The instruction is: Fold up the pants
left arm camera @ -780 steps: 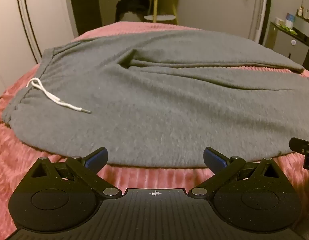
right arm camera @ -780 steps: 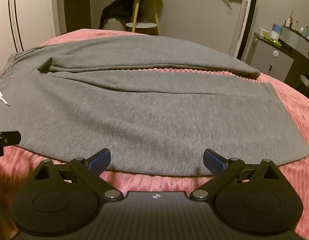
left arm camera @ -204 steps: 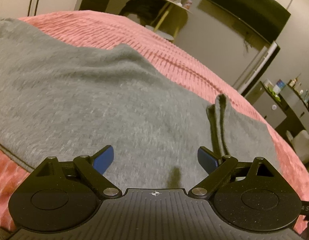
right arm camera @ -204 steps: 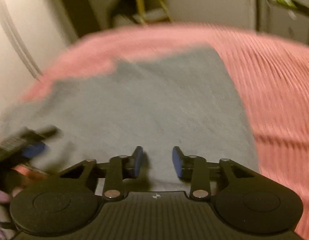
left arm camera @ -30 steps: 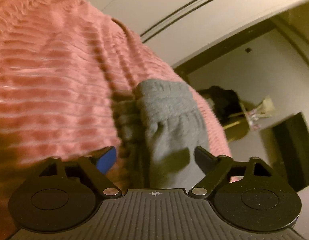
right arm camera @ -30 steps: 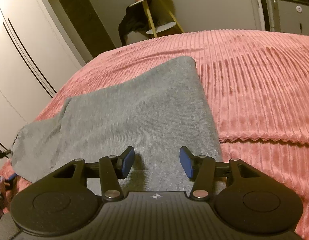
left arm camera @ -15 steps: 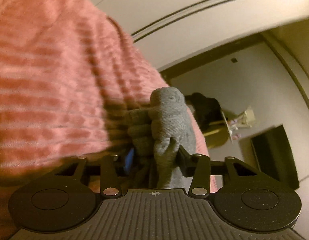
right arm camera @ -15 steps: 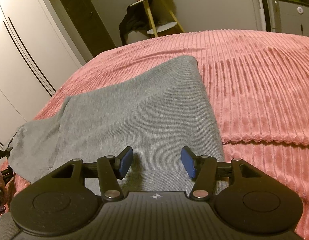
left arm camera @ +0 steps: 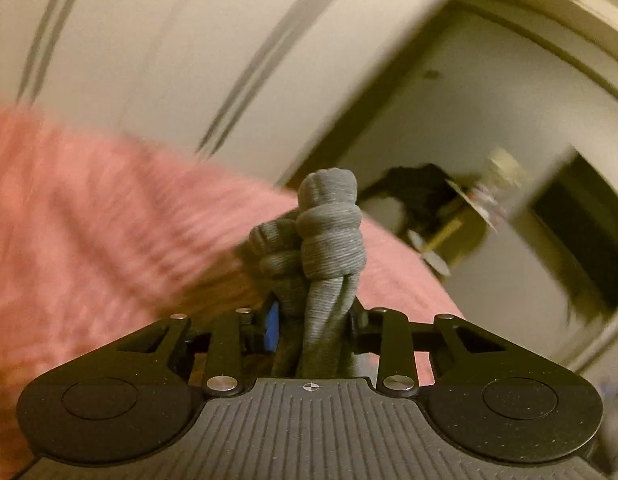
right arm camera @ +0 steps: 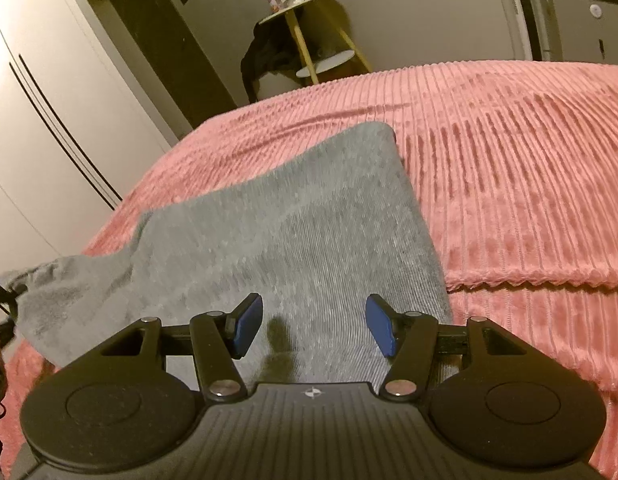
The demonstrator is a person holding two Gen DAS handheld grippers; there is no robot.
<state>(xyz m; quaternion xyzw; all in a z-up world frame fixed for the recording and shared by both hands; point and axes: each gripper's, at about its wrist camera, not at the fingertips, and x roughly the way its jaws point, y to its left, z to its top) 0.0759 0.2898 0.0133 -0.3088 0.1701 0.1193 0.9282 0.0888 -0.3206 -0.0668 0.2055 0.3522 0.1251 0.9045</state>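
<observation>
The grey pants (right arm camera: 293, 232) lie folded on the pink bedspread (right arm camera: 509, 168). My left gripper (left arm camera: 311, 320) is shut on the bunched waistband end of the pants (left arm camera: 329, 224), which sticks up between its fingers, lifted above the bed. That end shows at the far left of the right wrist view (right arm camera: 33, 280), raised. My right gripper (right arm camera: 313, 320) is open and empty, hovering just over the near edge of the folded pants.
White wardrobe doors (right arm camera: 41, 92) stand to the left of the bed. A yellow-legged side table (right arm camera: 309, 36) with dark clothing draped on it stands beyond the bed. A cabinet (right arm camera: 581, 20) is at the back right.
My left gripper has closed on the waistband end and lifted it off the bed, tilting upward. My right gripper has opened slightly wider and stayed over the pants.
</observation>
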